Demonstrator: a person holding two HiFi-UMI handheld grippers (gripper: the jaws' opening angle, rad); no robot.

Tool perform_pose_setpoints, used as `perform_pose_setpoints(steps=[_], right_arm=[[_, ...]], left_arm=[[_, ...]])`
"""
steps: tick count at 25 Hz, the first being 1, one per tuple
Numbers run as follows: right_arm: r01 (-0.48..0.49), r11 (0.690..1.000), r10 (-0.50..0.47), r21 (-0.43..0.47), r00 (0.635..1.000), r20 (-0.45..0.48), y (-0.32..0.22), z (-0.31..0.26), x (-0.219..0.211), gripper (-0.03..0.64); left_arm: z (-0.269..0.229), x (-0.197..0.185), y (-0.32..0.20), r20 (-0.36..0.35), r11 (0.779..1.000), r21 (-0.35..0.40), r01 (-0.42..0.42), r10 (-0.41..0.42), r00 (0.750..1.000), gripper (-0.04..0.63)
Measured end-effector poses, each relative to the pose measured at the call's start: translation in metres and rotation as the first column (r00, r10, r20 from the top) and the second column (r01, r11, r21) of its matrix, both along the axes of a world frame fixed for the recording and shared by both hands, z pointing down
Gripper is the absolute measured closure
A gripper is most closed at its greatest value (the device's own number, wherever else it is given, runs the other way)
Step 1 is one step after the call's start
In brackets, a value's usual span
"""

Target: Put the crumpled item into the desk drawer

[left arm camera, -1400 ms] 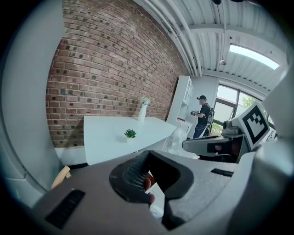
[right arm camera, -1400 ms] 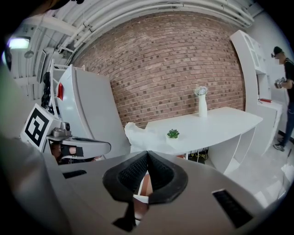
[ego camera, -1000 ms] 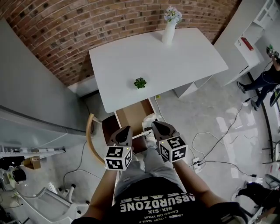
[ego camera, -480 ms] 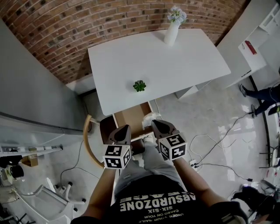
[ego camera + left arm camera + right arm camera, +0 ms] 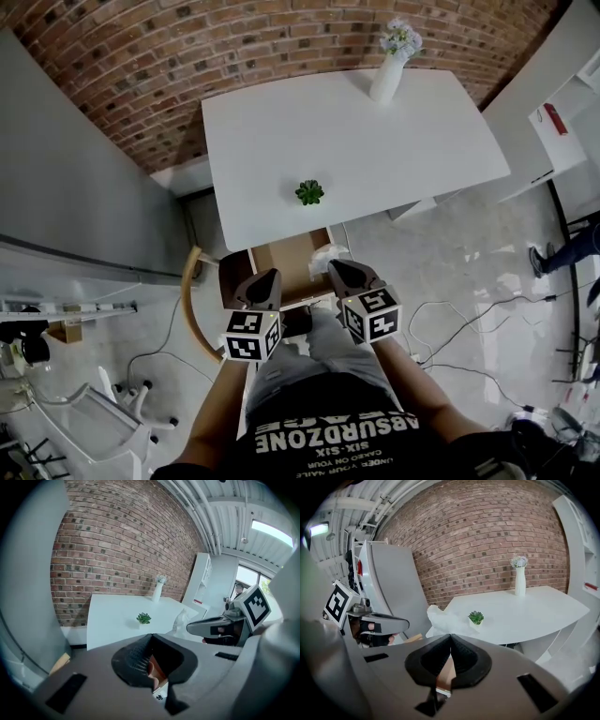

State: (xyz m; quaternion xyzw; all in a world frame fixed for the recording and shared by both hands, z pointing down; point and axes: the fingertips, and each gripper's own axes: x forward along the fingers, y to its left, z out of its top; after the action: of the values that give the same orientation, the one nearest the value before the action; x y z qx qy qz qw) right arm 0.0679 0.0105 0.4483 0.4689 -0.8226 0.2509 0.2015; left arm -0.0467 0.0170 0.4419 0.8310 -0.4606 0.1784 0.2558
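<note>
A white crumpled item (image 5: pixel 330 255) hangs at the tip of my right gripper (image 5: pixel 336 267), whose jaws are shut on its lower edge. In the right gripper view the crumpled item (image 5: pixel 443 619) rises just beyond the closed jaw tips (image 5: pixel 451 636). The desk drawer (image 5: pixel 286 258) stands pulled out under the white desk (image 5: pixel 375 141), brown inside. My left gripper (image 5: pixel 266 277) hovers over the drawer's front edge, shut and holding nothing. In the left gripper view, the crumpled item (image 5: pixel 180 620) sits ahead of the right gripper (image 5: pixel 190 627).
A small green plant (image 5: pixel 309 193) stands near the desk's front edge; a white vase with flowers (image 5: pixel 389 70) at its far right. A wooden chair (image 5: pixel 192 300) curves to the drawer's left. Cables (image 5: pixel 469 319) lie on the floor to the right. Brick wall (image 5: pixel 234 47) behind.
The head view has shifted, so the desk sits a little further right and up. Both grippers keep their places over the drawer's front; the crumpled item stays at the right gripper's tip.
</note>
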Motion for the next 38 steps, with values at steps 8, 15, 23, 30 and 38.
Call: perform_pose_setpoints(steps=[8,15,23,30,38], right_arm=[[0.064,0.997,-0.064,-0.038,0.998,0.003,-0.011,0.019,-0.002,0.618],[0.106,0.992,-0.107,-0.064,0.994,0.001,-0.016,0.033,-0.001,0.618],[0.141,0.985,-0.143,-0.096,0.99,-0.016,-0.022,0.051,0.007,0.618],[0.182,0.975,-0.187,-0.128,0.982,-0.029,-0.026,0.068,0.006,0.618],[0.24,0.957,-0.249,-0.161,0.968,-0.039,-0.029,0.084,-0.002,0.618]], left_arm=[[0.011,0.0,-0.006,0.027,0.999,-0.027,0.038,-0.037,0.999,0.589],[0.019,0.006,-0.006,0.036,0.997,-0.044,0.062,-0.06,0.998,0.589],[0.028,0.015,-0.01,0.042,0.994,-0.06,0.088,-0.086,0.995,0.589],[0.036,0.015,-0.012,0.051,0.991,-0.07,0.116,-0.113,0.992,0.589],[0.046,0.009,-0.013,0.055,0.983,-0.092,0.161,-0.157,0.986,0.589]])
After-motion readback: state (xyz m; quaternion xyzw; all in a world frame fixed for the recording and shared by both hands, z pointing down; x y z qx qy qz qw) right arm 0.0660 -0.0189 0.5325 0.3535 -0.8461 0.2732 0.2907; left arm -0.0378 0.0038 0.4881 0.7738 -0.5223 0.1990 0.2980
